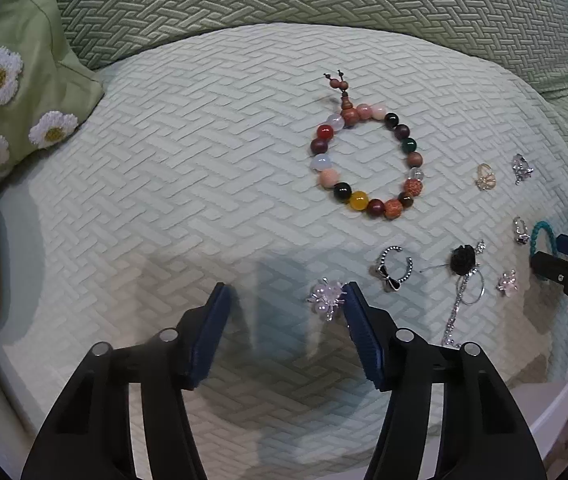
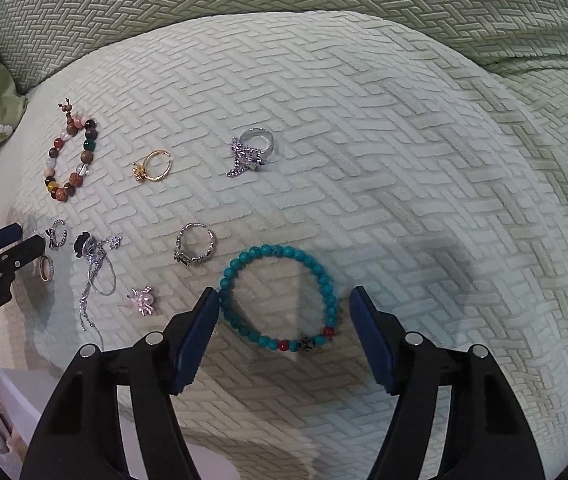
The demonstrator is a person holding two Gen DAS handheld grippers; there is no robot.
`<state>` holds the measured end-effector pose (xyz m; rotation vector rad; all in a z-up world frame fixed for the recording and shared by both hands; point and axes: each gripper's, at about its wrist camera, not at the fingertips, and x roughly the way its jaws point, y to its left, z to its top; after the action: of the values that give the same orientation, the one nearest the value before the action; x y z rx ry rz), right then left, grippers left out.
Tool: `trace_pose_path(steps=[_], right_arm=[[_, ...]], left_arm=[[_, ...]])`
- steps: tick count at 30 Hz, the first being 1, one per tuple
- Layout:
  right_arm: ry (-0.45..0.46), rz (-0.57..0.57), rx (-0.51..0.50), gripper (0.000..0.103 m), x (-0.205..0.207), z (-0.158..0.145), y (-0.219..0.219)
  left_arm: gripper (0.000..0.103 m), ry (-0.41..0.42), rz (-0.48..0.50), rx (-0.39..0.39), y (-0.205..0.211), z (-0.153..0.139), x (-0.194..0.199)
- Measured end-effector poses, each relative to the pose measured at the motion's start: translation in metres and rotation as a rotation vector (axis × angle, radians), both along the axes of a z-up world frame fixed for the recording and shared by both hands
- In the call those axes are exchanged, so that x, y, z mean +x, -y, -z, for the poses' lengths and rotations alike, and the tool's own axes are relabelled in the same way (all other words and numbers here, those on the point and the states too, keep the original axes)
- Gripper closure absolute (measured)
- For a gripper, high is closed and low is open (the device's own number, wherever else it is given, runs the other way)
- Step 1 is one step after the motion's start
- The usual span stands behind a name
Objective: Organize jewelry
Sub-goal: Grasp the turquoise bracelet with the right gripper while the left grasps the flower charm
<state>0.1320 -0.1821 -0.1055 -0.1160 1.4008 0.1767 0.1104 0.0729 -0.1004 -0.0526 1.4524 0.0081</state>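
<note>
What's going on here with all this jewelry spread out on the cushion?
A person is sorting jewelry laid out on a pale green cushion, using a two-finger gripper in each hand. The right gripper is open, its fingers on either side of a turquoise bead bracelet that lies flat. The left gripper is also open, with a pearl flower piece right beside one finger. Neither holds anything. A multicolored bead bracelet and several rings lie loose nearby.

Both views are taken from low and close over the cushion (image 1: 204, 184), facing its far edge. The multicoloured bead bracelet (image 1: 367, 164) and the small rings are shared, the right view set further right.
</note>
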Motion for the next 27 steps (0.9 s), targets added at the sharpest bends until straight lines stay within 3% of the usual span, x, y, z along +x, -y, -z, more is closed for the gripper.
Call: trace_pose_path(steps=[5, 8, 14, 17, 18, 25, 27], right_arm=[[0.005, -0.001, -0.001, 0.037, 0.001, 0.003, 0.0], [0.016, -0.007, -0.015, 0.042, -0.001, 0.003, 0.0], [0.03, 0.003, -0.003, 0.06, -0.004, 0.003, 0.004], [0.037, 0.032, 0.019, 0.077, -0.003, 0.001, 0.013], [0.034, 0.039, 0.032, 0.084, -0.001, 0.001, 0.016], [0.046, 0.046, 0.049, 0.089, 0.002, 0.002, 0.022], [0.047, 0.05, 0.055, 0.089, 0.001, 0.0, 0.018]], left_arm=[[0.053, 0.006, 0.012, 0.03, 0.001, 0.002, -0.001], [0.054, 0.006, 0.02, 0.038, 0.002, 0.003, 0.0], [0.055, -0.001, 0.024, 0.039, 0.001, 0.003, -0.001], [0.056, 0.005, 0.009, 0.03, 0.001, 0.0, -0.006], [0.059, 0.007, 0.008, 0.031, -0.003, 0.0, -0.008], [0.085, 0.017, -0.007, 0.018, -0.015, -0.007, -0.015], [0.085, 0.017, -0.003, 0.008, -0.017, -0.007, -0.017]])
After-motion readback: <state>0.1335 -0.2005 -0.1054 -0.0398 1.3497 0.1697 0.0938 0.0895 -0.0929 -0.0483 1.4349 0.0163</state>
